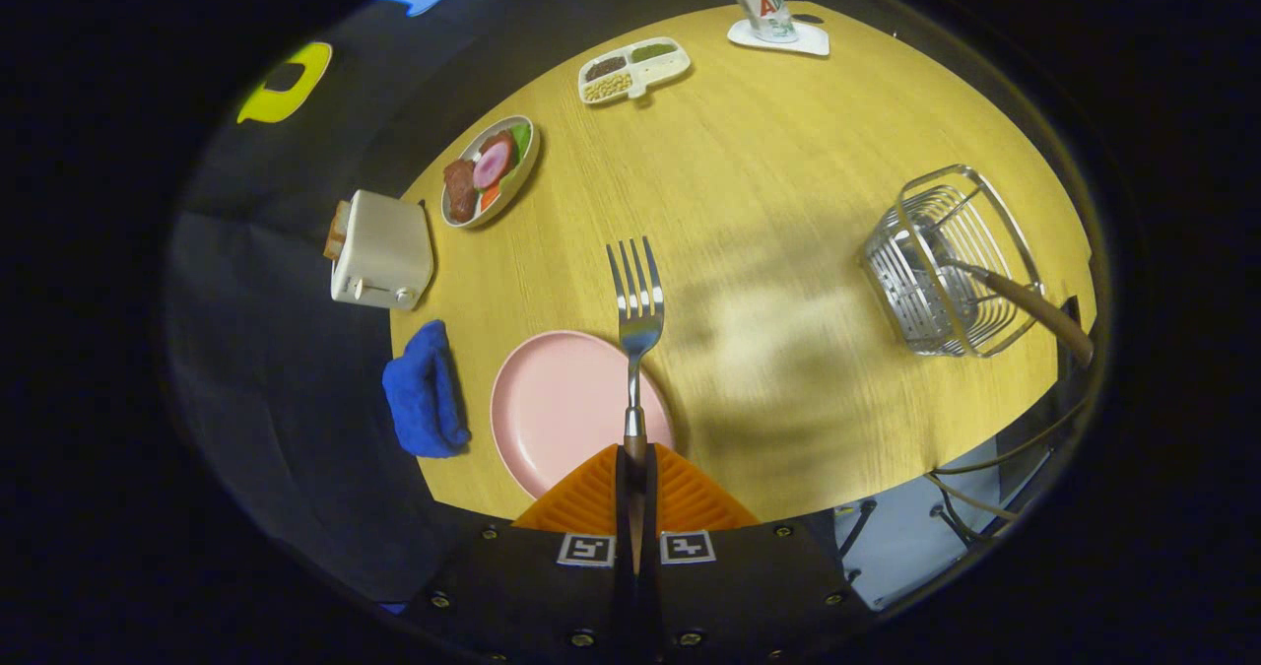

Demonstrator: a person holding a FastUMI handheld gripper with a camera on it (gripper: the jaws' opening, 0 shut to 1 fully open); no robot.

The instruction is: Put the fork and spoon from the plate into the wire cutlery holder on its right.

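My gripper (635, 463) is shut on the wooden handle of a metal fork (638, 300), whose tines point forward, held up above the table. Below and just left of the fork lies the pink plate (562, 404), with nothing on it. The wire cutlery holder (941, 266) stands far to the right on the wooden table (788, 172). A wooden handle (1039, 312) sticks out of the holder and leans to the right; I cannot see what kind of utensil it belongs to.
A blue cloth (424, 389) lies left of the plate and a white toaster (382, 251) beyond it. Farther back are a bowl of food (490, 169), a divided tray (633, 69) and a carton on a white coaster (778, 30). Cables hang past the table's right edge.
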